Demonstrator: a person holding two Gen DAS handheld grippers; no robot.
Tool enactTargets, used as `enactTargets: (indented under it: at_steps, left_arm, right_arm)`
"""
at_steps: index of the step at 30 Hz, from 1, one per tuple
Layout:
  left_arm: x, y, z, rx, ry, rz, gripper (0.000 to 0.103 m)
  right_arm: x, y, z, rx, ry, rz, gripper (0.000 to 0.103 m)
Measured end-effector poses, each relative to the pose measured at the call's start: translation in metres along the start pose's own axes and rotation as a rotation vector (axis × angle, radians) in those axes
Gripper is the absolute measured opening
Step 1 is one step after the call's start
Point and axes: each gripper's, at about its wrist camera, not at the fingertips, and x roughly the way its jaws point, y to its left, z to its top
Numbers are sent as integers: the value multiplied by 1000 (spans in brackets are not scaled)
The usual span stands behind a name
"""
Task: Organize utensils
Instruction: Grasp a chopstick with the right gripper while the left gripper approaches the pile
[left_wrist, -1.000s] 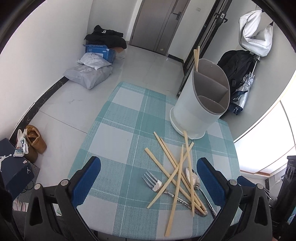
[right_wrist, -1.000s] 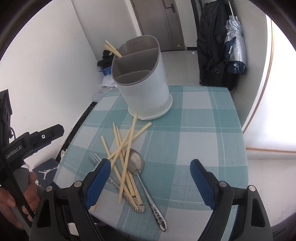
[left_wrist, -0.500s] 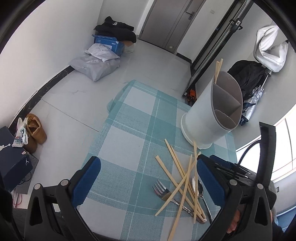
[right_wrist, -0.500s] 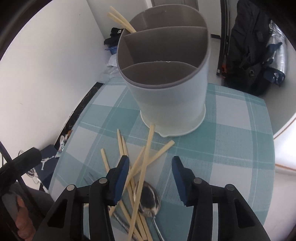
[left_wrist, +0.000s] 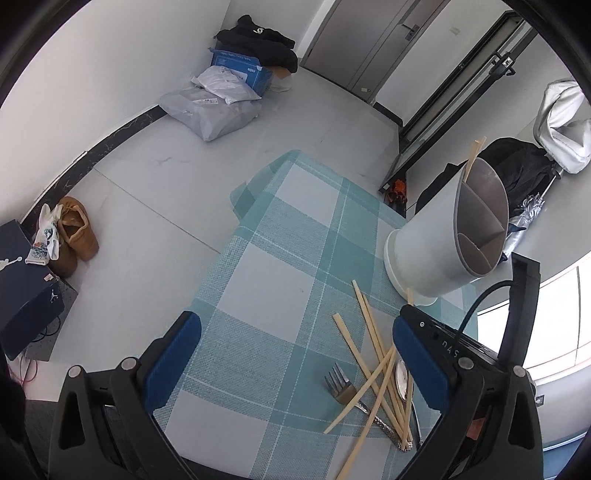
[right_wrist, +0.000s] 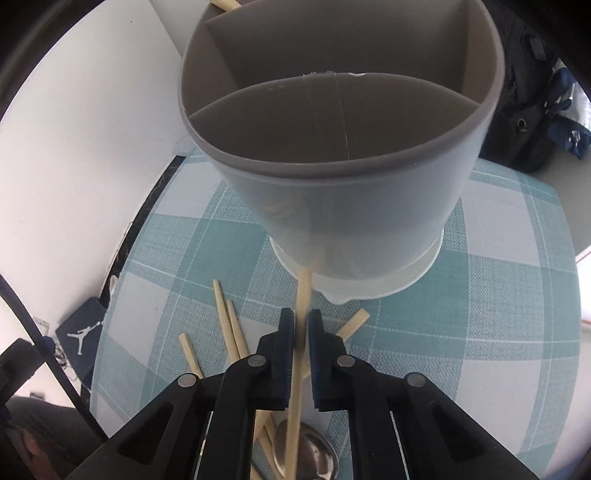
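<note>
A grey three-part utensil holder (right_wrist: 332, 206) stands on the checked teal tablecloth (right_wrist: 498, 332), with chopsticks standing in its far compartment. In front of it lies a pile of wooden chopsticks (left_wrist: 373, 354) over a fork (left_wrist: 341, 384) and a spoon (left_wrist: 402, 373). My right gripper (right_wrist: 301, 328) is closing, and its blue pads press on one chopstick (right_wrist: 303, 295) whose tip touches the holder's base. The spoon's bowl (right_wrist: 314, 458) shows below its fingers. My left gripper (left_wrist: 295, 350) hangs open over bare cloth left of the pile, holding nothing.
The table's near and left edges drop to a grey floor with brown shoes (left_wrist: 74, 236), a dark shoebox (left_wrist: 26, 291), and bags with a blue box (left_wrist: 221, 96) by the wall. A dark jacket and umbrella (left_wrist: 524, 192) hang behind the holder.
The right gripper moved forward and down toward the holder and its jaws closed from wide open onto a chopstick. The left gripper drifted left, and the right tool now shows in its view.
</note>
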Motion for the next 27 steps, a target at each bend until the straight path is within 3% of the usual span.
enactTargets:
  at_steps: [12,17,27]
  left_arm:
    - [17,-18,-10,101,41,60,102]
    - [21,-35,-18,193,3,166,102]
    - [49,-79,-28,372,140,70,102]
  right_arm:
    - [-51,-30,-2,129,-90,136,6]
    - [-79,-74,-9,257,-111,213,6]
    - [-100,-140,-37,428,-172,335,6]
